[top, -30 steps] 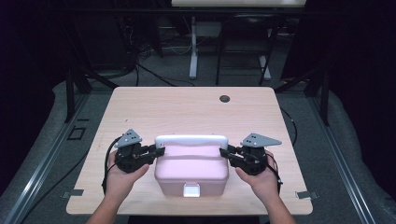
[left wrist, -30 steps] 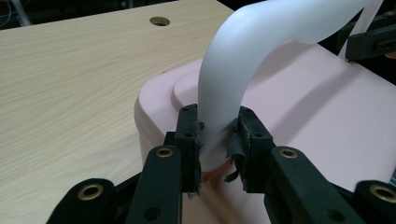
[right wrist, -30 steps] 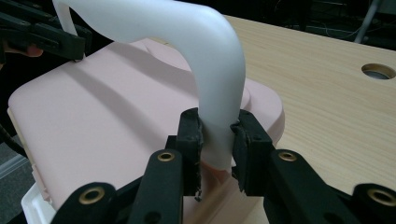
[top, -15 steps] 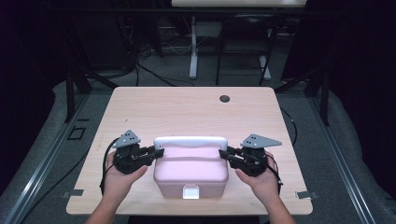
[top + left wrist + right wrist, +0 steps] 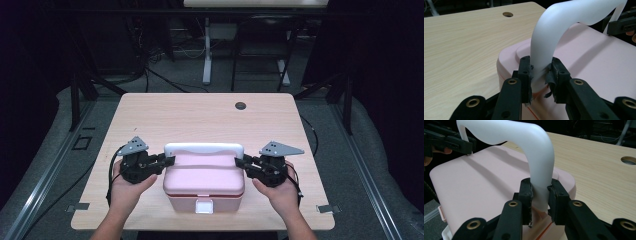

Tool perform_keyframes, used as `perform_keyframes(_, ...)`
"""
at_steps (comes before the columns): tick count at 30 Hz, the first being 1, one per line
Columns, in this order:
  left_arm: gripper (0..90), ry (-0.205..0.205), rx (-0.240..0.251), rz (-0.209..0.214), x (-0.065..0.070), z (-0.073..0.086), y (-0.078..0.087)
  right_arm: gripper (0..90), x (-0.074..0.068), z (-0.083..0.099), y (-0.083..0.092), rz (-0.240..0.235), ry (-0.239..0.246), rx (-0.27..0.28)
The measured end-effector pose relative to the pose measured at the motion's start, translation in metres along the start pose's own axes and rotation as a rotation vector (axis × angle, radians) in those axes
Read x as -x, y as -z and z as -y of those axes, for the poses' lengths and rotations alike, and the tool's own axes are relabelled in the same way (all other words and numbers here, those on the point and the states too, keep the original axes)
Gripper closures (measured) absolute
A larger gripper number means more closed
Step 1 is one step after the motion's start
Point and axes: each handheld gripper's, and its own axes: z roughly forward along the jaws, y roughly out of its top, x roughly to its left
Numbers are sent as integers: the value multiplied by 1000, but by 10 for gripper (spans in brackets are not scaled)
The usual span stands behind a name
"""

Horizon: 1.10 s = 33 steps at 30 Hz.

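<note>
- Low in the centre of the high view, a pink box (image 5: 204,181) sits on the near half of the wooden table (image 5: 200,120), with a white latch on its near face.
- Across its lid a white handle (image 5: 203,149) arches, its long axis running left to right in the frame, one leg dropping at each end of the box.
- At the left of the frame the left gripper (image 5: 167,161) is clenched on the handle's left leg; its own view has both black jaws pressed against the white plastic just above the lid (image 5: 584,62).
- At the right the right gripper (image 5: 241,162) is likewise clamped on the other leg (image 5: 541,185), pads touching it on both sides.
- Each leg lies straight ahead of its gripper, so neither hand is nearer; any lift would probably turn on both rising evenly along that left-right axis.
- The handle looks smooth, matte and stiff, a flat band curved at its corners; the box lid is smooth with a shallow raised panel and rounded corners; the table is pale wood grain with a round cable hole (image 5: 241,105) near its far edge.
</note>
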Motion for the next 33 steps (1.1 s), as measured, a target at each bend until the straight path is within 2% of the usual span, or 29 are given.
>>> perform_keyframes(8, 734, -1, 14, -1, 0, -2, 1, 740, -1, -3, 2, -2, -11, 16)
perform_keyframes(12, 722, 12, 19, 9, -1, -1, 3, 740, 0, -4, 2, -4, -20, 17)
perform_keyframes(18, 700, 16, 32, 4, -3, -1, 12, 741, 1, -5, 2, -11, -29, 21)
perform_keyframes(33, 738, 25, 17, -58, -6, 8, 38, 742, 4, -12, 4, -23, -46, 27)
